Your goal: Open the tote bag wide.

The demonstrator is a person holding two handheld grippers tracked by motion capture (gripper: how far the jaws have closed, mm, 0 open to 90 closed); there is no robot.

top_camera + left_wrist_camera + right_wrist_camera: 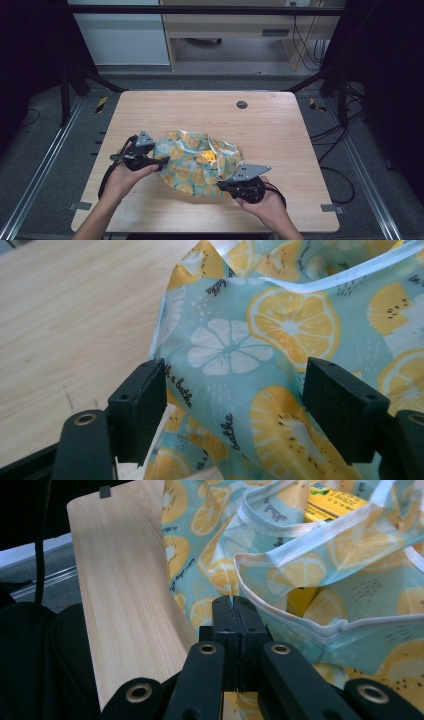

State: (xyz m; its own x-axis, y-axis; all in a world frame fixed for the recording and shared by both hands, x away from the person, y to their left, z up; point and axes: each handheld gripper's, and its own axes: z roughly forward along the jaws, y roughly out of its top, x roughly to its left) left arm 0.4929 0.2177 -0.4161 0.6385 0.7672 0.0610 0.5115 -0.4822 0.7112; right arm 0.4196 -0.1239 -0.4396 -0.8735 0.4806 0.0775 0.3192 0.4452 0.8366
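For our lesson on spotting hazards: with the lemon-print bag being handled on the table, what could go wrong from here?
1. The right claw pinches only a thin bit of the bag at its edge; it may slip free.
2. The left claw straddles the fabric unclamped, so that side could sag.
3. The yellow box might slide out of the open mouth.

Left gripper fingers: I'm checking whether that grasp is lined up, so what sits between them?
In the left gripper view, a fold of the lemon-print bag sits between the open fingers.
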